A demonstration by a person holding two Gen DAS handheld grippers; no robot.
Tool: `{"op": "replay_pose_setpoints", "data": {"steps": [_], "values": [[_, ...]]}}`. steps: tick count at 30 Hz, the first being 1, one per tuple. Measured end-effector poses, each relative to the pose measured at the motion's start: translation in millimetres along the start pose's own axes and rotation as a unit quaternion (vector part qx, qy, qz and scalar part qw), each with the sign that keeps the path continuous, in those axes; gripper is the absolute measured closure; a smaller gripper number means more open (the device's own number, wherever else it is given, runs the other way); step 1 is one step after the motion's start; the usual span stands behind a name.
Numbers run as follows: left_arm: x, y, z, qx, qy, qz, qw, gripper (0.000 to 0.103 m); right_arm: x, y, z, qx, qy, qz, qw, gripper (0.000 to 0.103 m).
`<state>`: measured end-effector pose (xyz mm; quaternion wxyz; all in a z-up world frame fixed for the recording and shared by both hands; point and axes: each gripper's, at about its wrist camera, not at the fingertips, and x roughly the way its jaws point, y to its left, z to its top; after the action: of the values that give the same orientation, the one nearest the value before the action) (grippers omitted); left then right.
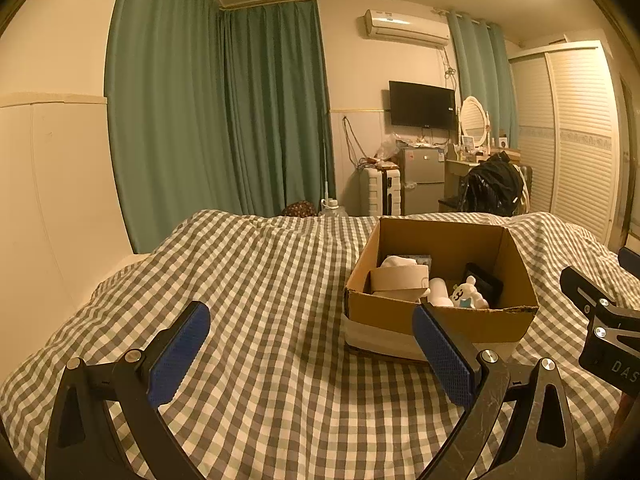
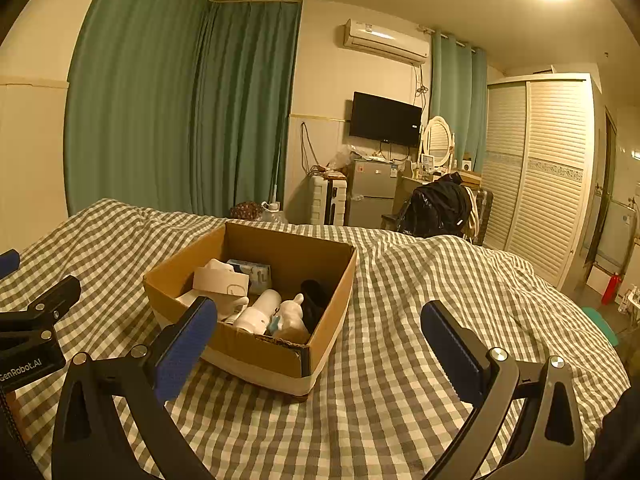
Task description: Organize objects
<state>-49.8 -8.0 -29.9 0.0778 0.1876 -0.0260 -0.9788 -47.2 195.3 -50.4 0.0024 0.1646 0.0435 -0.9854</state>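
Cardboard box [image 2: 256,320] seen filled, on checked bedspread [image 1: 260,300]. Left gripper [image 1: 312,354] and right gripper [image 2: 318,354] held wide open, empty. Items judged best lifted singly, from above.

The left gripper [image 1: 312,350] has black, curved arms that end in flat fingers [image 1: 180,354] faced with blue, finely dotted pads. Round silver screws sit at the joints, and triangular cut-outs pierce the arms near the camera. Its body carries white lettering, "GenRobot.AI". The right gripper [image 2: 320,344] is built alike: black arms, blue textured pads [image 2: 184,346], silver screws, triangular cut-outs. Its black body shows the white letters "DAS" at the frame's edge.
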Motion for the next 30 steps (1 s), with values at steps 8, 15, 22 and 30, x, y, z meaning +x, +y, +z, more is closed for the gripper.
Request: {"op": "replay_pose_setpoints", "data": {"steps": [8,15,22,30], "values": [[3.8,1.8,-0.1,0.0,0.005,0.003,1.0,0.0,1.2,-0.7,-0.4,0.0,0.004,0.0,1.0,0.001],[6.1,3.8,-1.9,-0.003,0.01,0.006,0.9999,0.0,2.1,-0.5,-1.7,-0.003,0.006,-0.001,1.0,0.001],[5.3,3.4,-2.3,-0.002,0.006,0.01,0.9999,0.0,2.3,-0.5,-1.8,-0.003,0.007,0.0,1.0,0.001],[6.1,5.1,-2.9,0.0,0.009,0.008,0.9999,0.0,2.7,0.4,-2.0,-0.003,0.008,-0.001,1.0,0.001]]}}
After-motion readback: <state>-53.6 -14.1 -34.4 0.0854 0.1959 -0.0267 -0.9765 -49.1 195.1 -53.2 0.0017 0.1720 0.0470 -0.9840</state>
